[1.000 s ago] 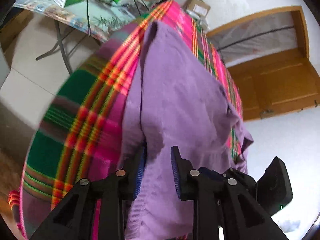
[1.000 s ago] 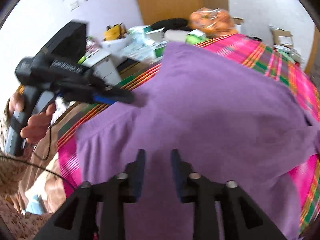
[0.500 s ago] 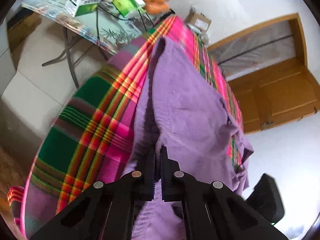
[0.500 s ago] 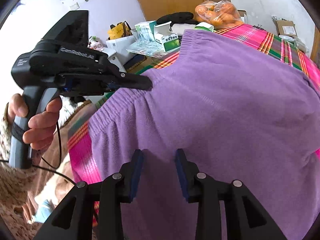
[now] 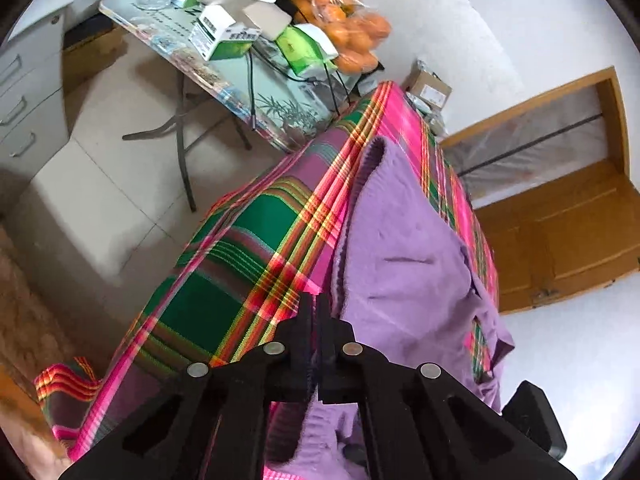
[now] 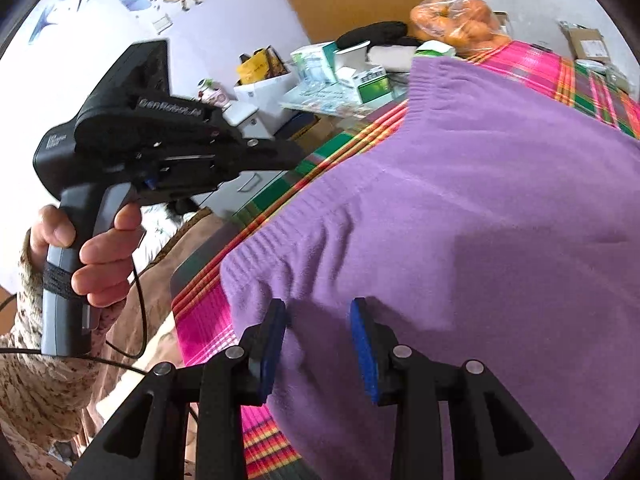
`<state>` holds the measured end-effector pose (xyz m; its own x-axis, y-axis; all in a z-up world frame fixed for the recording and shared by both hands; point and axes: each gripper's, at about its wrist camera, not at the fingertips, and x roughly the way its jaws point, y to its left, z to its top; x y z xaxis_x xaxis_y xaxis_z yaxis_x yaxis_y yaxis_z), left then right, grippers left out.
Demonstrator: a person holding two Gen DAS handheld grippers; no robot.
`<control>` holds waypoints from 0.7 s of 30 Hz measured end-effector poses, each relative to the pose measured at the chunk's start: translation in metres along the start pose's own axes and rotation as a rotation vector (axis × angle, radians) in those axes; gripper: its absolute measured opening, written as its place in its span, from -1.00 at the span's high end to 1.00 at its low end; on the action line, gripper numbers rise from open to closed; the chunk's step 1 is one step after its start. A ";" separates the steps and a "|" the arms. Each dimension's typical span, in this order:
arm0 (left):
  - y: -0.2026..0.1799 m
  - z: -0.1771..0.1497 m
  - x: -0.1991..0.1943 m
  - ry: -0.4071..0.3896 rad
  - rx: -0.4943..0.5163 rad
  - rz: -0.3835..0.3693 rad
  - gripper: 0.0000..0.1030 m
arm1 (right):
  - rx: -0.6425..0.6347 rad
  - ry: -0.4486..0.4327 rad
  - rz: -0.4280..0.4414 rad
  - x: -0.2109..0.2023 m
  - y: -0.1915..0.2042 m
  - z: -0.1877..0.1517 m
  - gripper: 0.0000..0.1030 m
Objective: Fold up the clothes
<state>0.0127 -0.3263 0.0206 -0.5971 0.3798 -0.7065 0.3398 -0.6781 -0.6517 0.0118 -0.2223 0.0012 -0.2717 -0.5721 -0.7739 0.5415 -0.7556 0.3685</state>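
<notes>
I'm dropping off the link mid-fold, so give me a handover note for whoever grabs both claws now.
Left claw: shut at the side edge of the purple sweater, next to the plaid cloth. I cannot tell whether it pinches fabric.
Right claw: open, low over the sweater's near edge, holding nothing.
Sweater: spread on the plaid cloth, ribbed edge slightly bunched.
Done: laid out; no fold visible.
Left: probably grip an edge, fold it over, square up.

A sweater lies on a cloth-covered table, a cluttered folding table behind it.
</notes>
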 end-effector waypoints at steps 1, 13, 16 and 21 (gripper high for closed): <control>-0.002 -0.001 -0.001 -0.002 0.010 -0.002 0.99 | 0.013 -0.014 -0.008 -0.006 -0.004 -0.002 0.32; -0.074 -0.042 0.007 0.028 0.241 -0.013 0.67 | 0.285 -0.267 -0.249 -0.137 -0.090 -0.063 0.32; -0.098 -0.060 0.017 0.055 0.312 -0.036 0.55 | 0.408 -0.338 -0.370 -0.181 -0.123 -0.096 0.32; -0.137 -0.091 0.039 0.122 0.401 -0.069 0.53 | 0.621 -0.427 -0.574 -0.252 -0.170 -0.173 0.32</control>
<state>0.0090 -0.1614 0.0567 -0.5098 0.4883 -0.7083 -0.0218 -0.8304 -0.5568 0.1256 0.1054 0.0449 -0.7000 -0.0359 -0.7133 -0.2519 -0.9221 0.2937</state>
